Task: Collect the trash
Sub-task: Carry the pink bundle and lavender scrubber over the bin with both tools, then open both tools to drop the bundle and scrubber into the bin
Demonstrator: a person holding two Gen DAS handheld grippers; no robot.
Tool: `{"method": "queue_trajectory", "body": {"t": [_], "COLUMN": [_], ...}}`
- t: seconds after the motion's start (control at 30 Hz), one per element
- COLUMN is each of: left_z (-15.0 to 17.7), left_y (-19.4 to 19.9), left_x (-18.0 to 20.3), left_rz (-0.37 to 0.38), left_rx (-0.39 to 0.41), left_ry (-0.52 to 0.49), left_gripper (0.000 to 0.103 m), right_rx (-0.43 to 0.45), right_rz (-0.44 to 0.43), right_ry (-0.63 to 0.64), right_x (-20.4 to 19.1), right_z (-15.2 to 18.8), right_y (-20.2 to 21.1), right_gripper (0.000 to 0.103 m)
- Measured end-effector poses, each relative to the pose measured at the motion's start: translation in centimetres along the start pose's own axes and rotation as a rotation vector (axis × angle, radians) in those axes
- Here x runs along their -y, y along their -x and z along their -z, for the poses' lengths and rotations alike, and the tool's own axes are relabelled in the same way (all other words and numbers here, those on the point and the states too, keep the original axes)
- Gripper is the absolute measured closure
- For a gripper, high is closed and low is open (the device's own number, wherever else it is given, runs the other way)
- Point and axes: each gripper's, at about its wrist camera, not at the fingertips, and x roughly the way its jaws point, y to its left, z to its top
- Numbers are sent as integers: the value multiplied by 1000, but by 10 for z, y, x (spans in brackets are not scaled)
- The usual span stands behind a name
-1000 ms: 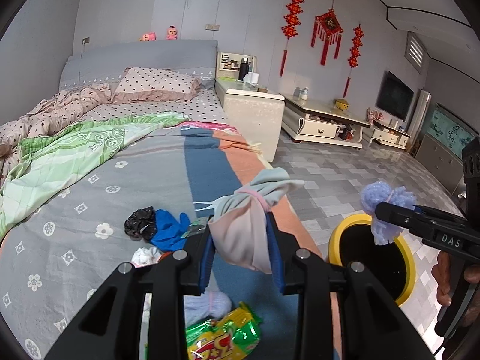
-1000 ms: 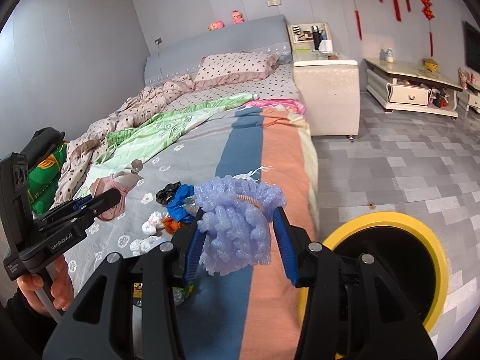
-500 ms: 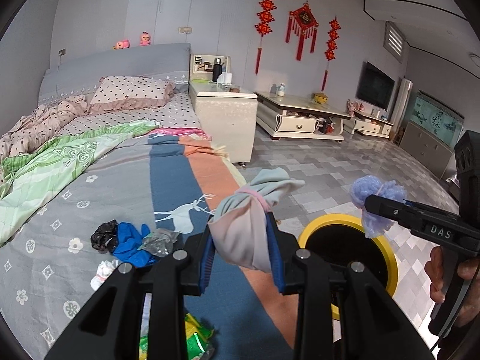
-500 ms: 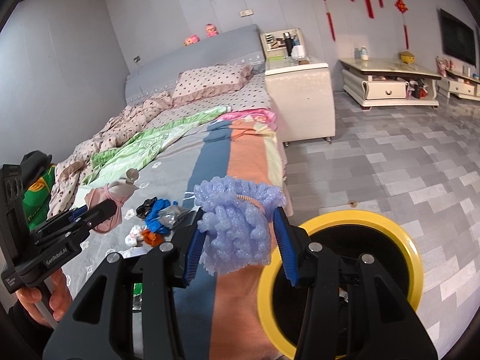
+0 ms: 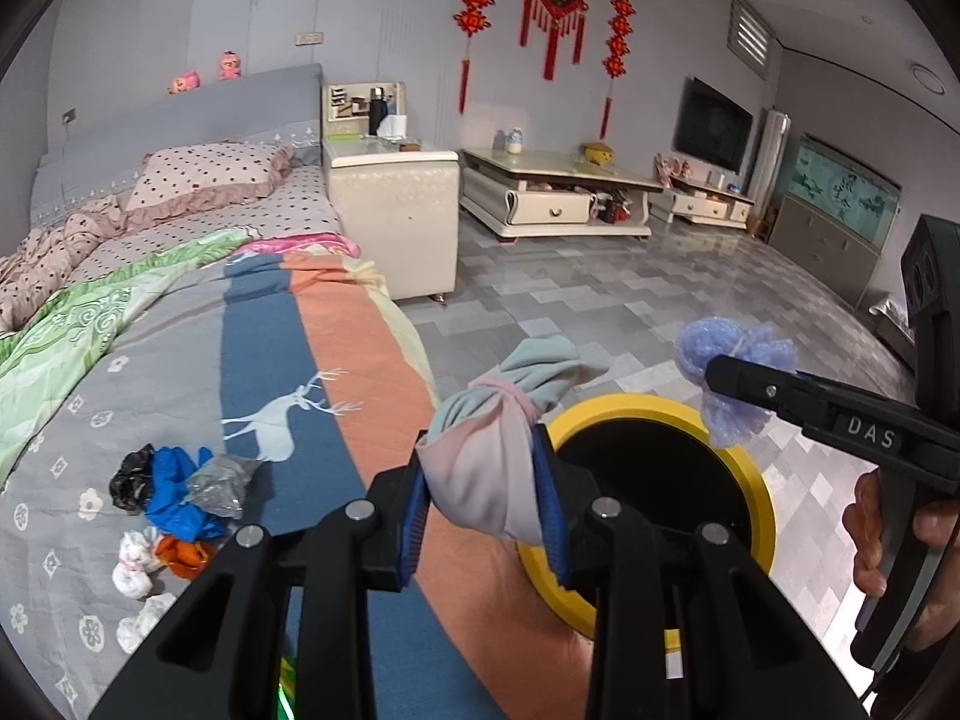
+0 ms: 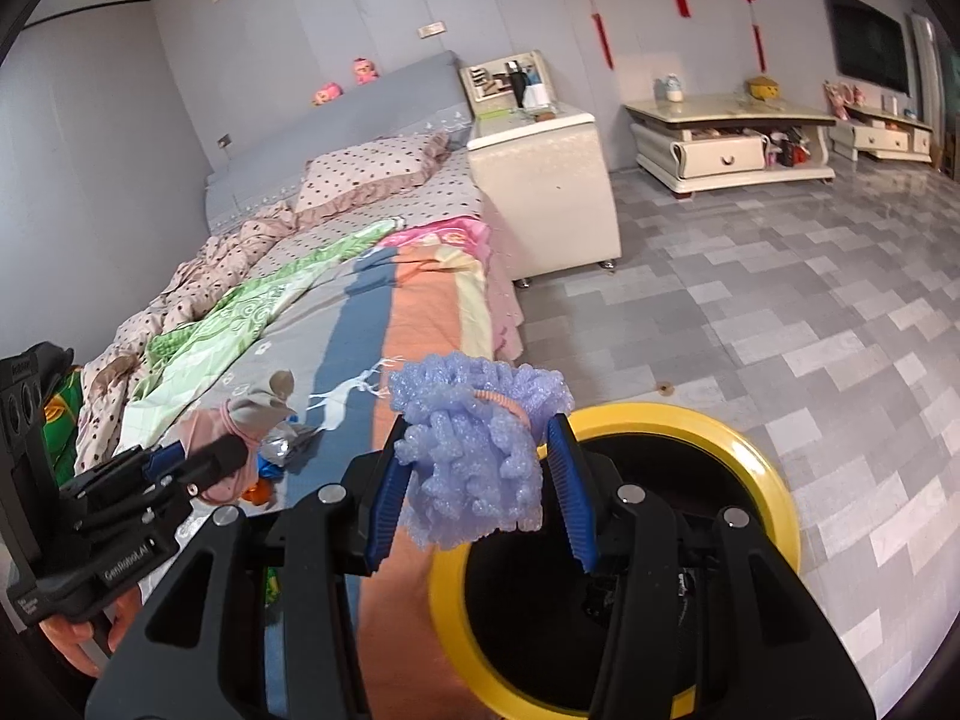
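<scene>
Yellow-rimmed bin (image 6: 774, 516) stood on the floor beside the bed (image 5: 180, 360). Left tongs (image 5: 486, 510) pinched a tied cloth bundle (image 5: 492, 456) at the bin's edge; right tongs (image 6: 480, 486) pinched a purple foam wad (image 6: 474, 456) over its rim. Loose scraps (image 5: 174, 498) lay on the bed.

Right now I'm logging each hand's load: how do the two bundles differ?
The cloth bundle in the left gripper is smooth pink-grey fabric; the foam bundle in the right gripper is bumpy lilac netting. The cloth's twisted top points up; the foam's frills spread wide. Both are tied with a pink band and held near the yellow-rimmed bin.
</scene>
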Motion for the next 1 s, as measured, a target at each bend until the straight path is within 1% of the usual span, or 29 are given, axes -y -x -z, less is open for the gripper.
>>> {"method": "queue_trajectory", "body": {"t": [0.27, 0.5, 0.63, 0.8, 0.93, 1.0], "left_z": [8, 22, 29, 33, 32, 32], "left_y": [-42, -81, -96, -104, -104, -104], "left_x": [31, 49, 56, 63, 64, 64], "left_rz": [54, 96, 123, 140, 154, 153], "left_rx": [-77, -161, -194, -210, -208, -205], "left_ry": [-29, -38, -39, -40, -32, -32], "left_gripper": [73, 73, 73, 73, 73, 73], "right_rx": [-26, -67, -95, -110, -106, -104], "right_rz": [59, 115, 137, 142, 152, 153], "right_ry": [-74, -132, -166, -180, -178, -180], "right_x": [44, 77, 94, 101, 102, 101], "right_z": [9, 16, 23, 28, 28, 27], "right_y": [-18, -42, -56, -67, -69, -69], "right_gripper": [59, 59, 59, 59, 58, 55]}}
